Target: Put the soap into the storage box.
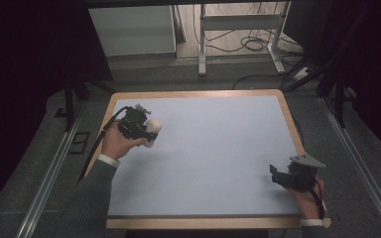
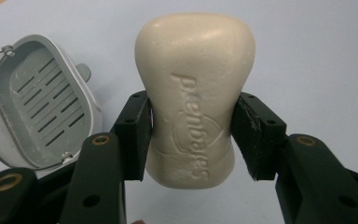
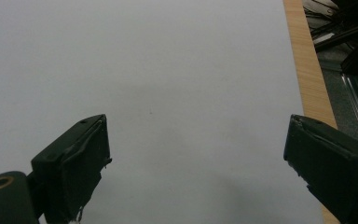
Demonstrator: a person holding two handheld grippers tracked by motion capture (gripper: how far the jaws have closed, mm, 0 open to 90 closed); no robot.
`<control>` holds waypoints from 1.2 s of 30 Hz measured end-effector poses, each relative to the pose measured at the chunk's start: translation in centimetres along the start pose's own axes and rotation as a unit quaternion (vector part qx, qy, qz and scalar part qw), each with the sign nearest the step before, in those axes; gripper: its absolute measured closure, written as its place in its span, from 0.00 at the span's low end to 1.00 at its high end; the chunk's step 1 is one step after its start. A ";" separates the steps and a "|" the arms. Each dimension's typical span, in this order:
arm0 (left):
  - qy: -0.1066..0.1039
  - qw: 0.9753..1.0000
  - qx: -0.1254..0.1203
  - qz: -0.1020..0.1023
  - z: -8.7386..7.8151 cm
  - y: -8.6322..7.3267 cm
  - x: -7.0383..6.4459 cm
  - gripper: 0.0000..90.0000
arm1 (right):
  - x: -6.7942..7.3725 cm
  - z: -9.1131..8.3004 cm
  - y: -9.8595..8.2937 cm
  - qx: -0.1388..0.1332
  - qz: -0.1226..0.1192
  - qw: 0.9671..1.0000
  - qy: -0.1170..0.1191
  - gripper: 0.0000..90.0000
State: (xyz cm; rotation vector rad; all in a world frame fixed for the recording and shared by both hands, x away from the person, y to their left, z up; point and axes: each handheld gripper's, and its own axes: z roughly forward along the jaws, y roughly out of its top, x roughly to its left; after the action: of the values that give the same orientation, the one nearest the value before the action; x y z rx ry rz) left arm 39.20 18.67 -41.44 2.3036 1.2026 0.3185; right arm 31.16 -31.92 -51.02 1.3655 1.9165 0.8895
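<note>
A cream bar of soap [image 2: 196, 98] with embossed lettering is clamped at its narrow waist by my left gripper [image 2: 193, 135], which is shut on it. In the high view the soap [image 1: 154, 126] shows at the tip of the left gripper [image 1: 141, 126], over the left part of the table. Just left of the soap in the left gripper view lies a grey soap dish [image 2: 37, 100] with a slotted drain insert, resting on the pale mat. My right gripper [image 1: 278, 176] sits near the table's right front, and in the right gripper view it [image 3: 196, 163] is open wide with nothing between its fingers.
The pale blue mat [image 1: 213, 148] covers a table with a wooden rim [image 1: 290, 119]. Beyond the far edge stand a white metal frame [image 1: 238, 29] and loose cables [image 1: 250, 44] on the floor. Dark curtains flank both sides.
</note>
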 end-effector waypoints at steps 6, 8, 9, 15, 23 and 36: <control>0.004 1.000 0.000 -0.007 -0.2 0.1 0.7 0.55 | -0.1 0.1 -0.1 0.003 0.001 1.000 -0.001 0.07; 0.006 1.000 -0.002 -0.010 -0.3 0.1 1.0 0.55 | -0.1 0.1 -0.1 0.003 0.001 1.000 -0.001 0.07; 0.007 1.000 0.000 -0.011 -0.4 0.1 1.1 0.55 | -0.1 0.1 -0.1 0.003 0.001 1.000 -0.001 0.07; 0.009 1.000 0.001 -0.016 -0.5 0.1 1.7 0.55 | -0.1 0.1 -0.1 0.004 0.000 1.000 -0.001 0.07; 0.017 1.000 0.003 -0.020 -0.7 0.3 2.4 0.55 | -0.2 0.1 -0.1 0.004 0.003 1.000 -0.003 0.07; 0.029 0.999 0.013 -0.033 -0.6 0.6 3.9 0.55 | -0.2 0.1 -0.2 0.006 0.002 1.000 -0.004 0.07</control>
State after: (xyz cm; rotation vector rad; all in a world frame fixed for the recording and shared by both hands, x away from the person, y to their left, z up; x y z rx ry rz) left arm 41.59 21.77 -40.71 2.2851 1.3155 0.3489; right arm 31.24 -32.14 -51.20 1.3781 1.9159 0.8754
